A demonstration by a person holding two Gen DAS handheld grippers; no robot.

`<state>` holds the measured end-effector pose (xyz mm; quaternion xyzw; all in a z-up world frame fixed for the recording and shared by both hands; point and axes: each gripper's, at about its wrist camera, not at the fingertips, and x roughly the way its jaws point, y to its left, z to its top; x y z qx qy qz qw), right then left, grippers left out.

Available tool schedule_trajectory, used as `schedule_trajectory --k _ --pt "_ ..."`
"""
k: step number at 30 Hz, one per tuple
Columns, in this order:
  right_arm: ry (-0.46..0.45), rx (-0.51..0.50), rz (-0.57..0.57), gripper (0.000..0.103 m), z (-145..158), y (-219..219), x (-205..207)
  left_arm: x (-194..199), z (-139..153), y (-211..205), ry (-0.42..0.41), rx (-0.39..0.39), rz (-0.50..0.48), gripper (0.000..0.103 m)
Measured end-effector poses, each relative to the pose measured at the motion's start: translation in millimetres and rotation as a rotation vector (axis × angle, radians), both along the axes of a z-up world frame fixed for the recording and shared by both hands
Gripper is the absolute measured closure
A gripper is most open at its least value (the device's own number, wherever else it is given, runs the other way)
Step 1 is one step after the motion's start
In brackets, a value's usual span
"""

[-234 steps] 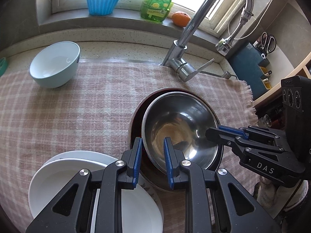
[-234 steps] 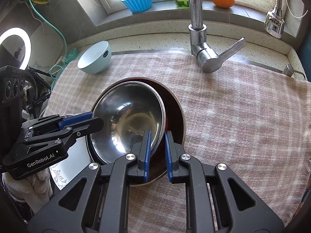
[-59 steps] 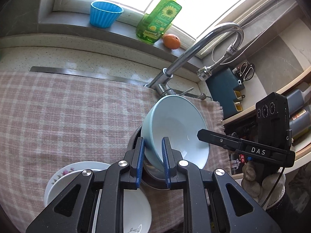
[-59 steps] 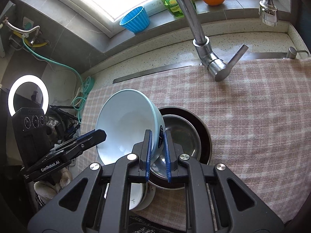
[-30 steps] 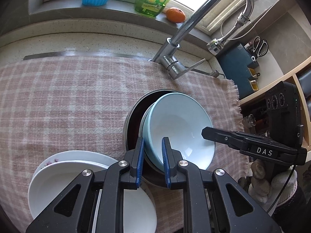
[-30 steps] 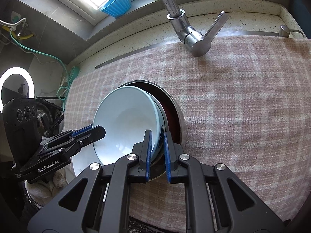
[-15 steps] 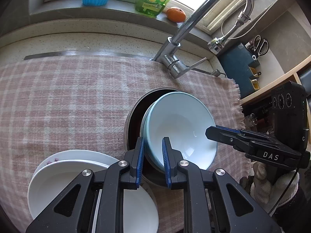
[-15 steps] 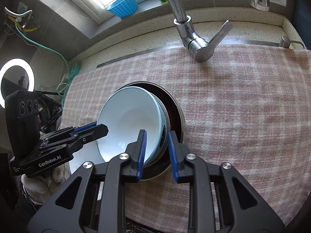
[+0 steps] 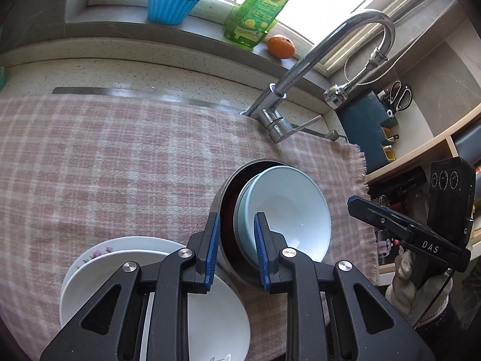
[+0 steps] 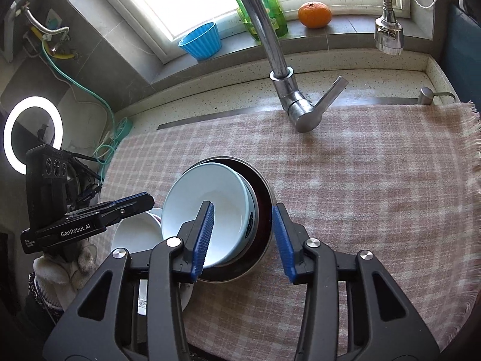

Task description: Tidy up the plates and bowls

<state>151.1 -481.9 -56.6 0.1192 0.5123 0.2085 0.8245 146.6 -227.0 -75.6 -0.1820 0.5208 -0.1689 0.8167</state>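
A light blue bowl (image 9: 285, 207) sits nested in a steel bowl inside a dark round pan (image 9: 231, 192) on the checked cloth; it also shows in the right wrist view (image 10: 210, 207). My left gripper (image 9: 236, 246) is open above the near rim of the stack. My right gripper (image 10: 242, 237) is wide open and empty above the bowl's near-right rim and the pan (image 10: 264, 198). White plates (image 9: 156, 285) are stacked left of the pan, also in the right wrist view (image 10: 135, 234).
A chrome faucet (image 9: 300, 90) stands behind the cloth (image 9: 105, 165). A blue cup (image 9: 171, 4), green soap bottle (image 9: 258, 9) and orange (image 9: 281, 46) sit on the windowsill. A knife block with scissors (image 9: 372, 120) stands right. A ring light (image 10: 31, 134) is left.
The blue bowl was lowered into the steel bowl. Both grippers have opened, let go of its rim and drawn back and up.
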Motion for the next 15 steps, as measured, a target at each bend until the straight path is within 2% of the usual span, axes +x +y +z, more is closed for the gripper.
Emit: schedule_trajectory --k 13,15 --pt "0.109 0.027 -0.053 0.061 -37 -21 6 1 -19 2 0.048 0.005 0.022 0.082" --pt "0.118 0.031 -0.052 0.065 -41 -22 5 1 -21 1 0.053 0.004 0.022 0.082"
